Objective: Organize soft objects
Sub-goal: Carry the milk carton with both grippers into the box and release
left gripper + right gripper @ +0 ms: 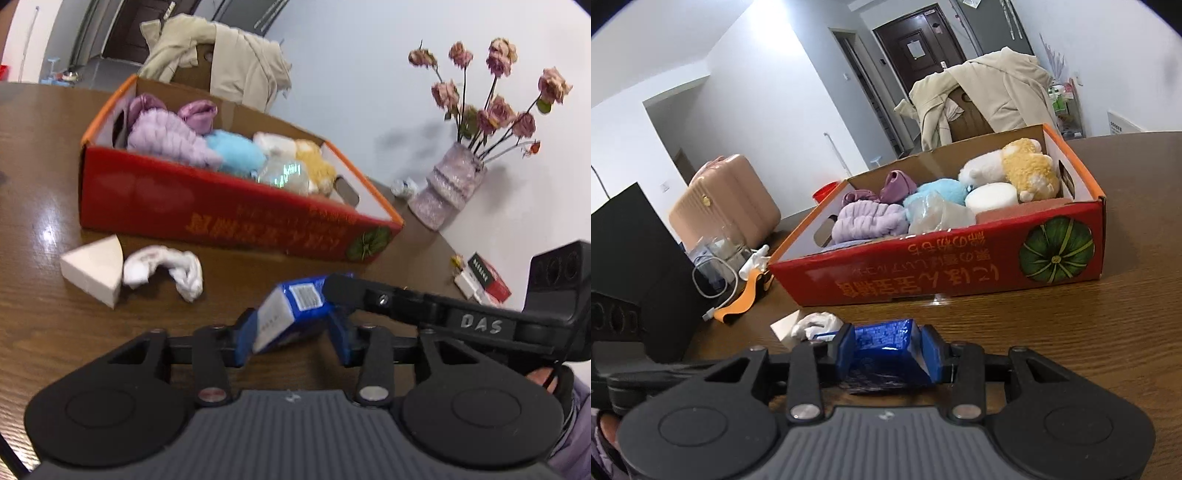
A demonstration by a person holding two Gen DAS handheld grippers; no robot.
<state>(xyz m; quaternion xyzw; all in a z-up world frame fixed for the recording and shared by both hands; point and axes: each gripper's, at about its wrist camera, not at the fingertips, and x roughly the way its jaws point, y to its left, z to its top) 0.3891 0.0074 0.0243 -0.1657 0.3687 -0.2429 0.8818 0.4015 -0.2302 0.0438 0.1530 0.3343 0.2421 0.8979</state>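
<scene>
Left wrist view: left gripper [291, 328] and right gripper [886, 350] both clenched on blue tissue pack [295, 314] at 6 o'clock of red box [221, 218]; two opposed grips may tear or drop it.

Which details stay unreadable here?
- Blue packet: both views, lower part hidden by the grippers' fingers.
- Red box lettering: left wrist view, blurred.
- White cloth: right wrist view, partly behind the right gripper.
</scene>
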